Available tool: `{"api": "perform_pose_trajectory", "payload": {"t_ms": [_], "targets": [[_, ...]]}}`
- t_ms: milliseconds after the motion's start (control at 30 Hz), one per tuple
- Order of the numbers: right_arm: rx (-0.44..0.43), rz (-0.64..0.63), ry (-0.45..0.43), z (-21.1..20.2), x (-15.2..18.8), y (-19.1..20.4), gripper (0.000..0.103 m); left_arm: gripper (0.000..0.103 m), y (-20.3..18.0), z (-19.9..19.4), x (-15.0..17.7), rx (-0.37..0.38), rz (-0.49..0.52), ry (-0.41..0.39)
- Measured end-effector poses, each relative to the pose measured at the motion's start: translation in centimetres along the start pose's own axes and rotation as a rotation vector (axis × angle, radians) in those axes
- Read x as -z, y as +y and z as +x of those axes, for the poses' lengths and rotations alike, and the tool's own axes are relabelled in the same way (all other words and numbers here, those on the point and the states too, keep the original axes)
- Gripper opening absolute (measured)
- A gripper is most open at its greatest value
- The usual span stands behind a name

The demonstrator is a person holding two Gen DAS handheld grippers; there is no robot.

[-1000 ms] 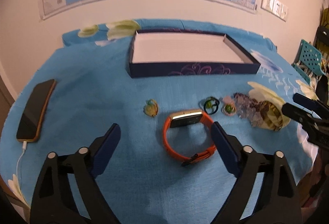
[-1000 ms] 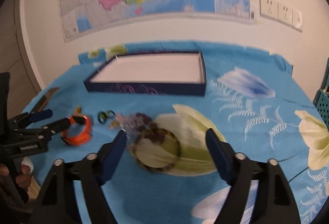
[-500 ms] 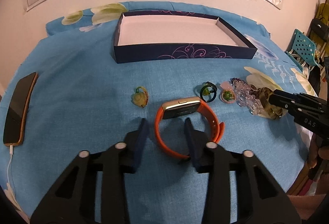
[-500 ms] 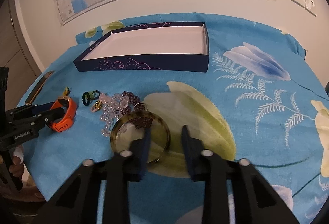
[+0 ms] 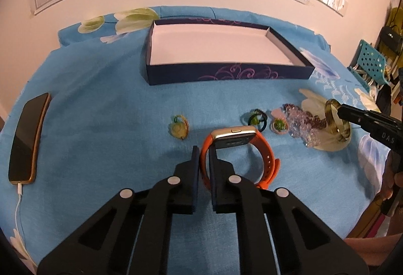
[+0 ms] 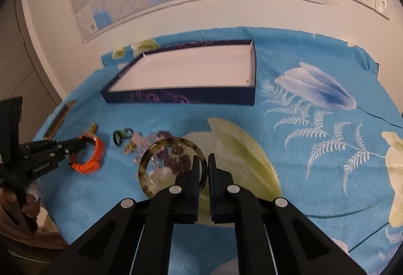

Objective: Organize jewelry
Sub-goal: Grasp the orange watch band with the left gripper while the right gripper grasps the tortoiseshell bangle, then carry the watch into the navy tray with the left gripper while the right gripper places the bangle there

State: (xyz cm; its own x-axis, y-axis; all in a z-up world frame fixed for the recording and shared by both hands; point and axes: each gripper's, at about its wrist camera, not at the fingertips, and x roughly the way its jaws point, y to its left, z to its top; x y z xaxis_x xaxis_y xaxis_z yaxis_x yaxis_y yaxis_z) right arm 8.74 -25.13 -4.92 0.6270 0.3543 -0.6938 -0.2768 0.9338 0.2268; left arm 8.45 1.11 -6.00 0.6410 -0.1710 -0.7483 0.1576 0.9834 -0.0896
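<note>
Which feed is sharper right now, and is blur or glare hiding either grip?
Left wrist view: sharp, warm light, fisheye bends the box; left gripper clearly clamps the orange watch strap. Right wrist view: motion-blurred around the bead pile, yet right gripper visibly pinches the bangle. No glare.

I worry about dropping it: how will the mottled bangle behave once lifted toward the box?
The bangle looks like a stiff hoop, so it should keep its shape. The right gripper pinches only its thin glossy rim, so it may swing or slip. Dropped, it could roll.
</note>
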Motion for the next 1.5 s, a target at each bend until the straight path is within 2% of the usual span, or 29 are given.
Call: {"api": "perform_pose_trajectory", "payload": {"t_ms": [200,300,433,567,900,1267,1500], "targets": [[-0.017,-0.017,-0.045,-0.2,-2.6,0.1,0.005,0.008,0.8,-1.2,-2.2,0.036,-0.01,-0.05],[-0.01,-0.038,-0.066,0.3,-4.5,0.0,0.005,0.008,1.3,-1.2,-4.3,0.046,-0.015,-0.073],[0.003,-0.062,-0.081,1.8,-7.5,-0.2,0.005,0.008,1.6,-0.2,-7.9,0.012,0.003,-0.113],[0.018,-0.073,-0.08,4.3,-10.9,-0.7,0.005,0.008,2.0,1.8,-11.3,-0.003,0.012,-0.118],[0.07,-0.066,-0.013,11.9,-16.5,-1.5,0.005,0.01,3.0,9.8,-17.4,-0.02,-0.002,-0.051],[0.131,-0.037,0.11,18.5,-20.1,-3.3,0.005,0.01,3.2,15.5,-20.7,-0.058,0.021,0.026],[0.151,-0.023,0.17,20.2,-20.8,-3.3,0.006,0.008,3.1,17.9,-22.0,-0.057,0.031,0.095]]}}
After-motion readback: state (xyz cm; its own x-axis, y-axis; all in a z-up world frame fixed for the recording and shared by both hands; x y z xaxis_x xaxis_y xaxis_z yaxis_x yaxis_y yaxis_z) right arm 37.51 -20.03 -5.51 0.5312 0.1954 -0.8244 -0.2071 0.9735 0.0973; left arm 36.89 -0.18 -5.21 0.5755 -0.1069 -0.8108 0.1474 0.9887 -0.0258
